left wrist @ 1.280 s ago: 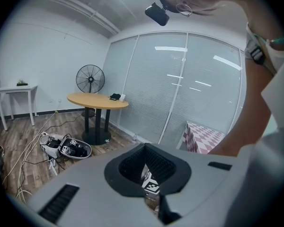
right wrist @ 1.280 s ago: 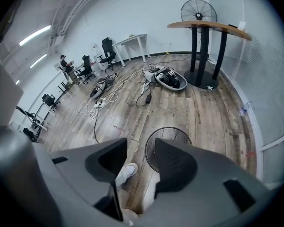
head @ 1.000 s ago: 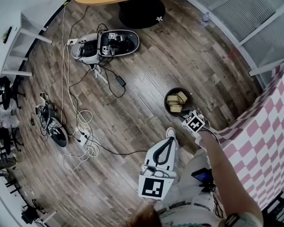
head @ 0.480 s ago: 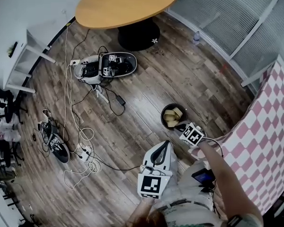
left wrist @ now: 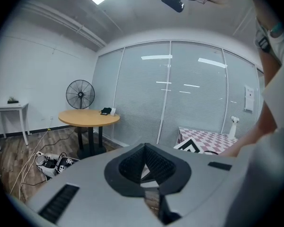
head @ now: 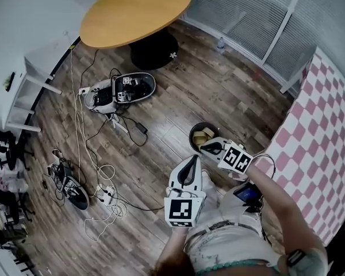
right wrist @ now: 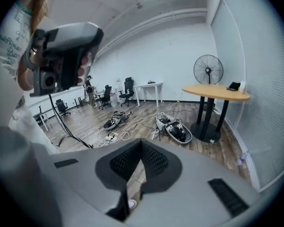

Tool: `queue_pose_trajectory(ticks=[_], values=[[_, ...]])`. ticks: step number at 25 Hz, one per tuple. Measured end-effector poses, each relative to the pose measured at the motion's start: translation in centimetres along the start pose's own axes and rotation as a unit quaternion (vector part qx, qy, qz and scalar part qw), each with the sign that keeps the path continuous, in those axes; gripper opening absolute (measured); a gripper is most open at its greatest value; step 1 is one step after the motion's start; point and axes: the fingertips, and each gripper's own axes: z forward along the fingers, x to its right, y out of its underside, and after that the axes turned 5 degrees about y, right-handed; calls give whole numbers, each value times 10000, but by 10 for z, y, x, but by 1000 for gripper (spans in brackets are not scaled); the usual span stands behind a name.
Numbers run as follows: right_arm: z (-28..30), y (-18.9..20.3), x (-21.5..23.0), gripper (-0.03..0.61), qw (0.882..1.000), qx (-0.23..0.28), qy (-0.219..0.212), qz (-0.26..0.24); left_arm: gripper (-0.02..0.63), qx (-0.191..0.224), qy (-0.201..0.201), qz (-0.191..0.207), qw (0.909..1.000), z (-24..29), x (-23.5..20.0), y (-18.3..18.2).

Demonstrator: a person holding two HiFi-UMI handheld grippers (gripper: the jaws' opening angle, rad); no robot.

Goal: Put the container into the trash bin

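No legible txt, labels, brands or nos. anywhere in view.

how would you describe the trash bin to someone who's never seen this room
Start at the pink checkered surface on the right of the head view; the trash bin stands on the wooden floor beside it. It is a small, round, dark tub with tan pieces inside, unlike the long open case lying among cables nearer the round table.
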Motion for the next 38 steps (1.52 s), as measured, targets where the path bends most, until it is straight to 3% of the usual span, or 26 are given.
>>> queue_pose_trajectory(ticks=[4, 8, 13, 25, 32, 38], values=[[-44, -60, -12, -6, 9974, 661, 202, -208, 6, 139, 16, 54, 9999, -9, 8, -16], [-93, -116, -22, -6, 9906, 1265, 513, -105, 6, 259, 38, 114, 9996, -21, 15, -43], [-118, -124, -25, -6, 9802, 1768, 880, -111, 6, 474, 34, 286, 9985, -15, 18, -35], [-184, -177, -45, -6, 9592, 2362, 1544, 175, 6, 820, 397, 528, 9944, -26, 57, -70], [-205, -204, -51, -6, 9570, 2344, 1682, 291, 6, 752, 564, 563, 9940, -36, 66, -100], [-197, -187, -49, -6, 9551, 2383, 1743, 259, 6, 829, 590, 582, 9931, -28, 64, -81]])
